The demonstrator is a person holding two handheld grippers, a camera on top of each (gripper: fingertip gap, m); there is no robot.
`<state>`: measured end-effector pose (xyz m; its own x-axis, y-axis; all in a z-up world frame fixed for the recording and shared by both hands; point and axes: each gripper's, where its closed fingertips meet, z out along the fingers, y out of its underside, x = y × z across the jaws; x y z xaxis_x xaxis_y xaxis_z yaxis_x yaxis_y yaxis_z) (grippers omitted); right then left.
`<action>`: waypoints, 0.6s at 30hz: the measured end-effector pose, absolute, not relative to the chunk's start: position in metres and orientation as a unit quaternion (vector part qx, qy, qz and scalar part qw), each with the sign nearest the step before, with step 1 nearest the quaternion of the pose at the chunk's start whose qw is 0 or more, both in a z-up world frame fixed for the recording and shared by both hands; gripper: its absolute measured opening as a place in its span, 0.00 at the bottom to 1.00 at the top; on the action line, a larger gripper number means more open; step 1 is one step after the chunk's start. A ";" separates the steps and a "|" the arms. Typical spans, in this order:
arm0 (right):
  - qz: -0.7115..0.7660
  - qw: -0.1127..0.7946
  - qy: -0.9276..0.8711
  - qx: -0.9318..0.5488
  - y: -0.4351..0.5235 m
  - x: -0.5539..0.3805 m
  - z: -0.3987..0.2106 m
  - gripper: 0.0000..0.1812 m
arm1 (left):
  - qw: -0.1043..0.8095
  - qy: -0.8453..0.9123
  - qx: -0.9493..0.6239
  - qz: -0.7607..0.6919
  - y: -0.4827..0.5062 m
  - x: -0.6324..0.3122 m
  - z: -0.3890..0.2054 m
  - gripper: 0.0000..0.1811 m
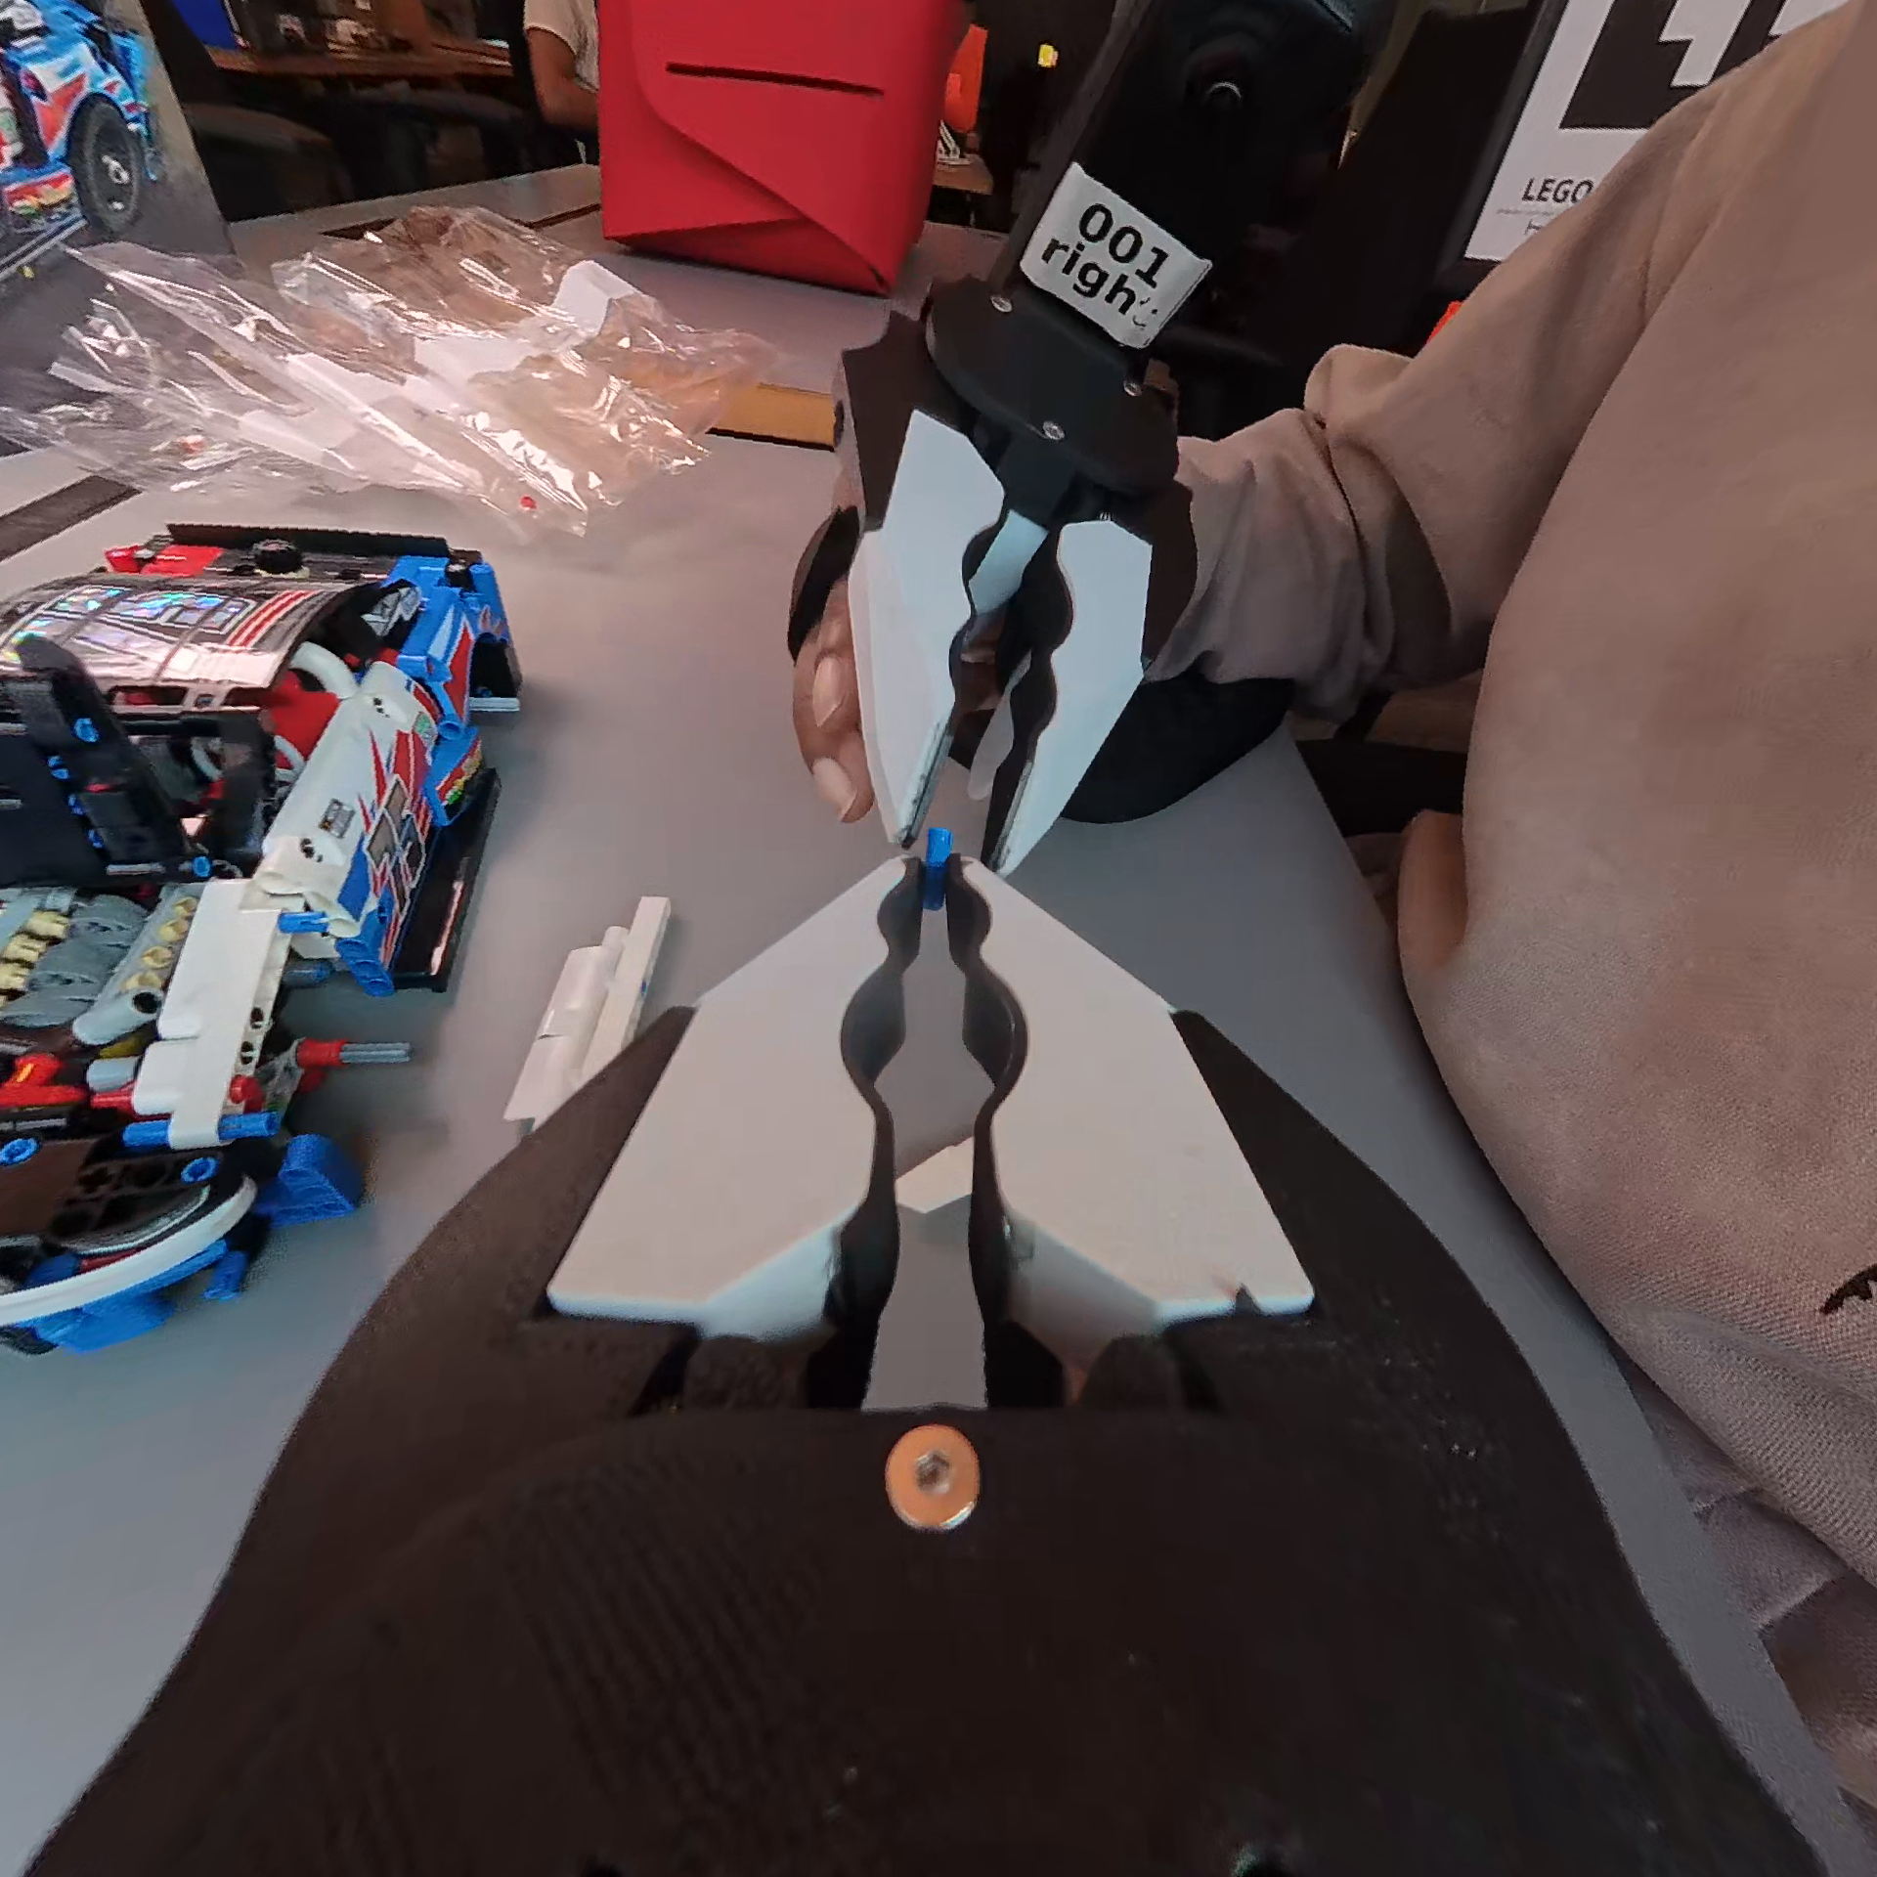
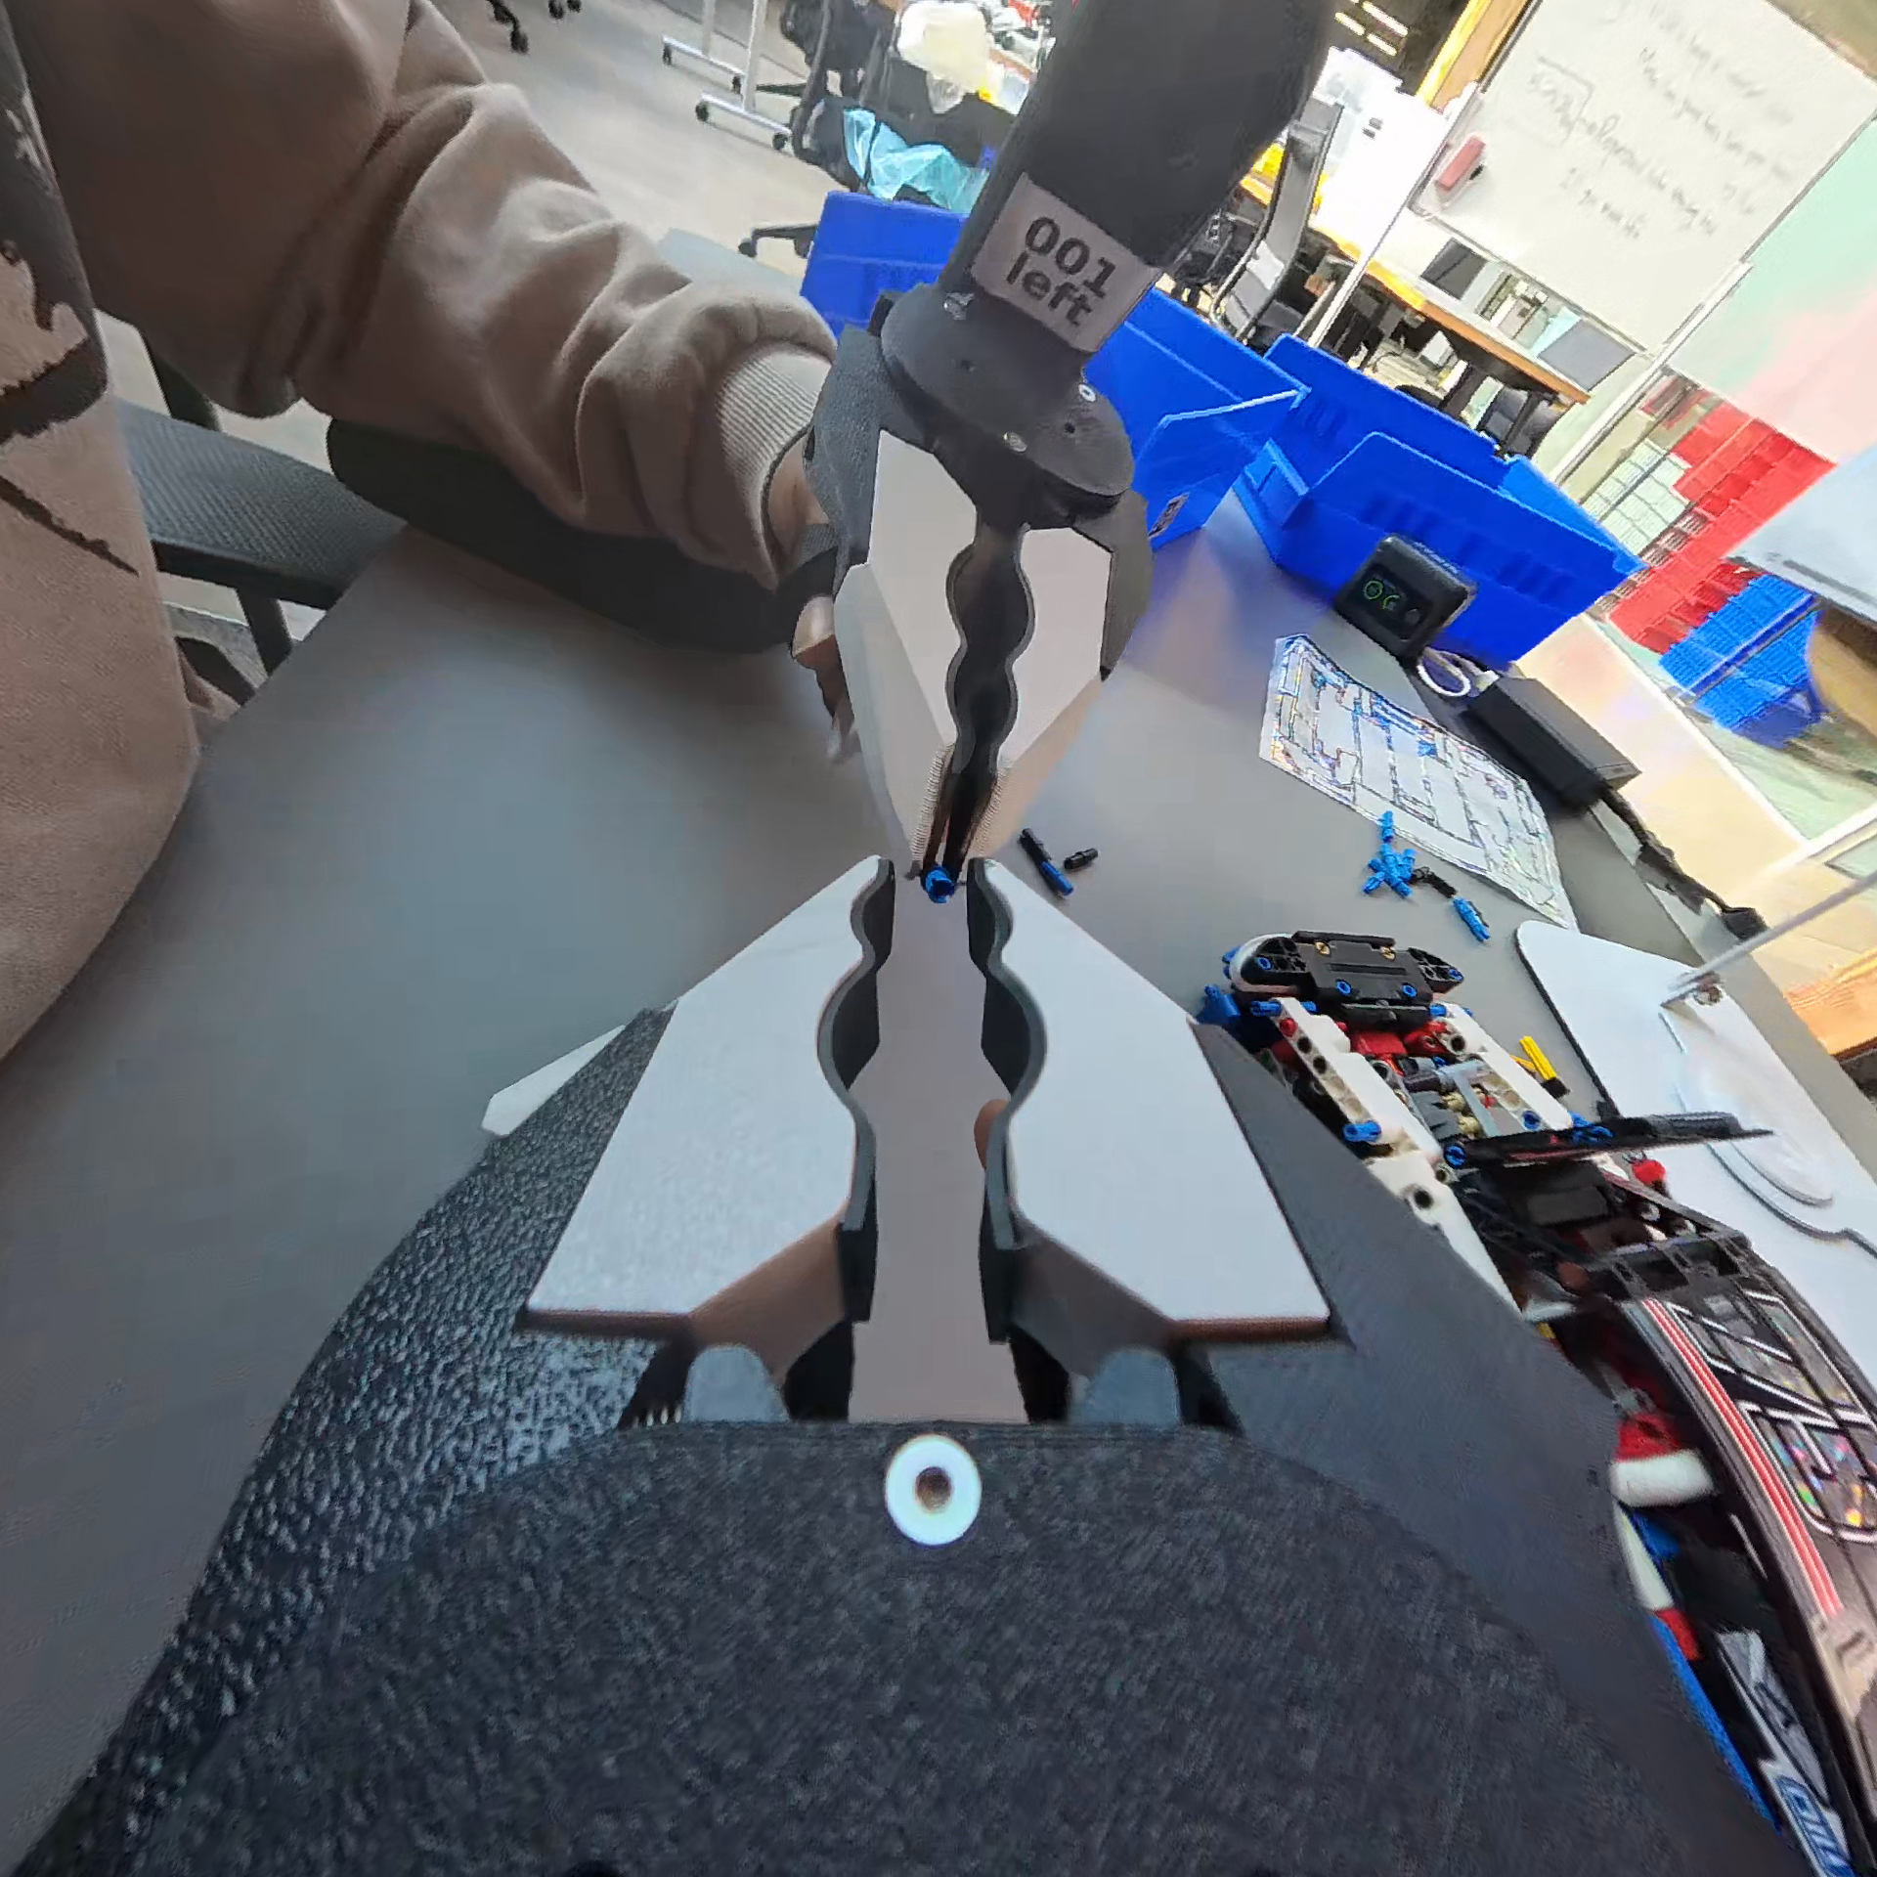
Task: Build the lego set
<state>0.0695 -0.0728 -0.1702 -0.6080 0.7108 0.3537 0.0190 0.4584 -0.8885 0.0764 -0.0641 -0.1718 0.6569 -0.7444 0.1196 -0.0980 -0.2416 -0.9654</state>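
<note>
A small blue pin (image 1: 939, 843) is pinched at the tips of my left gripper (image 1: 934, 869), which is shut on it above the grey table. My right gripper (image 1: 952, 851) points at it from the opposite side, open, with its fingertips on either side of the pin's free end. In the right wrist view the pin (image 2: 936, 884) sits between my right gripper's (image 2: 931, 871) open tips, held by the left gripper (image 2: 950, 858). The partly built blue, white and red lego car (image 1: 254, 813) lies to the left, and also shows in the right wrist view (image 2: 1422, 1097).
A white lego panel (image 1: 599, 995) lies beside the car. Loose blue pins (image 2: 1397, 874) and dark pins (image 2: 1051, 863) lie near a printed sheet (image 2: 1412, 772). Plastic bags (image 1: 386, 356), a red box (image 1: 772, 132) and blue bins (image 2: 1422, 488) stand farther back. My left and right fingertips are right by each other.
</note>
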 end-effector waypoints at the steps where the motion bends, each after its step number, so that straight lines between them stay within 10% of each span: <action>1: 0.460 0.374 -0.771 -0.234 -0.074 0.070 -0.171 0.05 | 0.540 0.294 -0.730 -0.298 -0.065 0.079 -0.173 0.01; 18: 0.512 0.345 -0.739 -0.270 -0.051 0.073 -0.159 0.01 | 0.487 0.298 -0.769 -0.288 -0.073 0.070 -0.188 0.15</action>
<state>0.0726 -0.0505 -0.1592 -0.6166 0.7518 0.2334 0.0467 0.3309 -0.9425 0.0695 -0.0730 -0.1882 0.6572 -0.7381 0.1527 -0.1779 -0.3488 -0.9202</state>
